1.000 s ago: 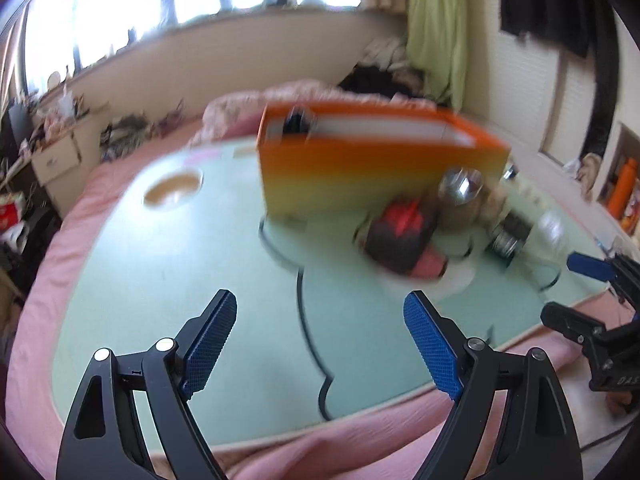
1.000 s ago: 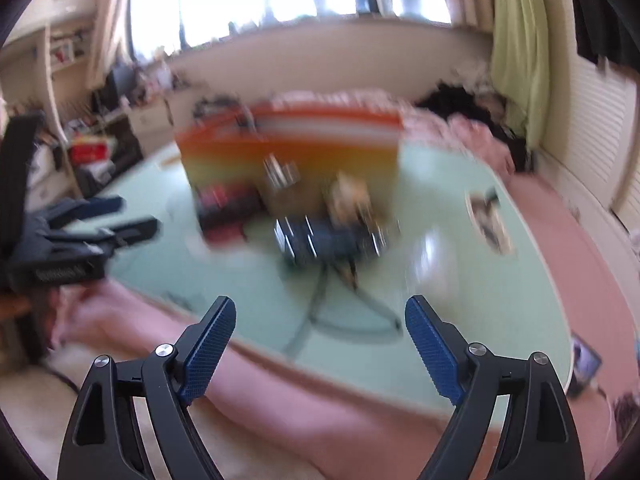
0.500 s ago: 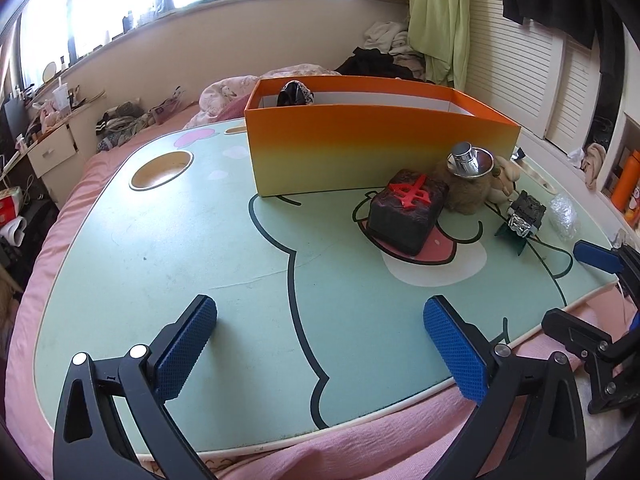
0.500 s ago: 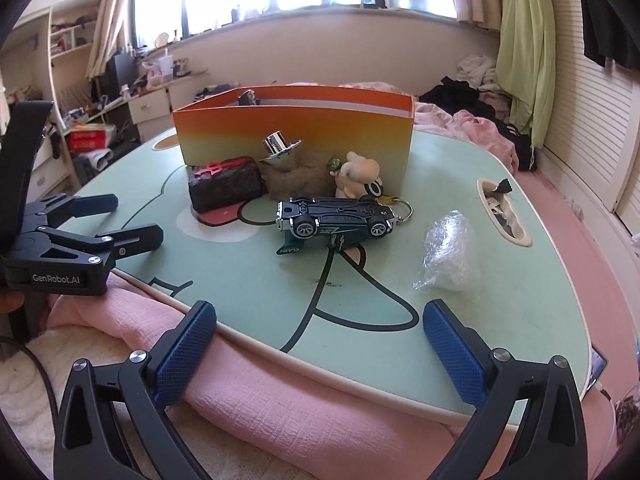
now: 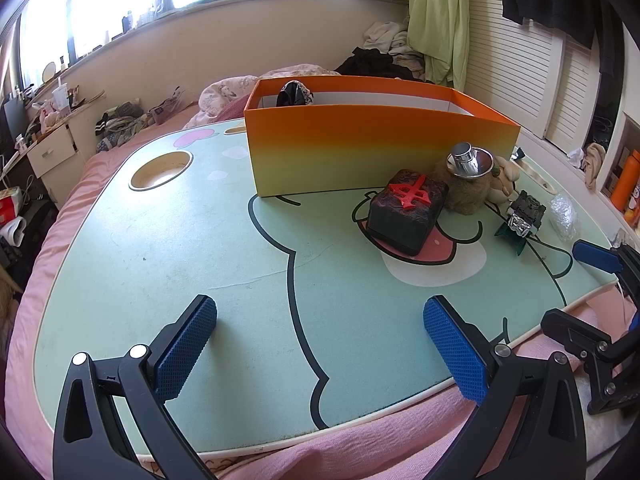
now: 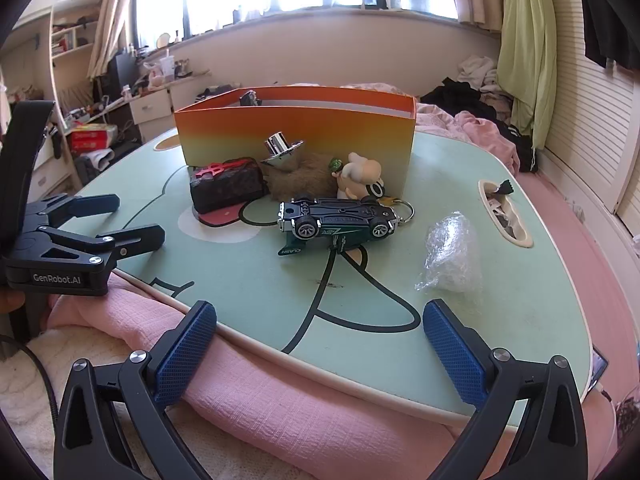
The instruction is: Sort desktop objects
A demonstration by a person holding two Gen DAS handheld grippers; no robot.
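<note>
Both hand-held grippers empty, nothing sorted from the front row yet.

The mint surface (image 6: 256, 288) carries my orange box (image 6: 296, 132) at 12 o'clock; black block (image 6: 226, 188), toy car (image 6: 340, 220) and plastic wrap (image 6: 450, 260) lie before it. My right hand-held gripper (image 6: 316, 344) and left hand-held gripper (image 5: 316, 344) hover, fingers apart. I'd approach the car low, squarely. Cluttered bedroom around.

glossy metal funnel (image 6: 283, 150), crinkly clear plastic wrap (image 6: 450, 254)
</note>
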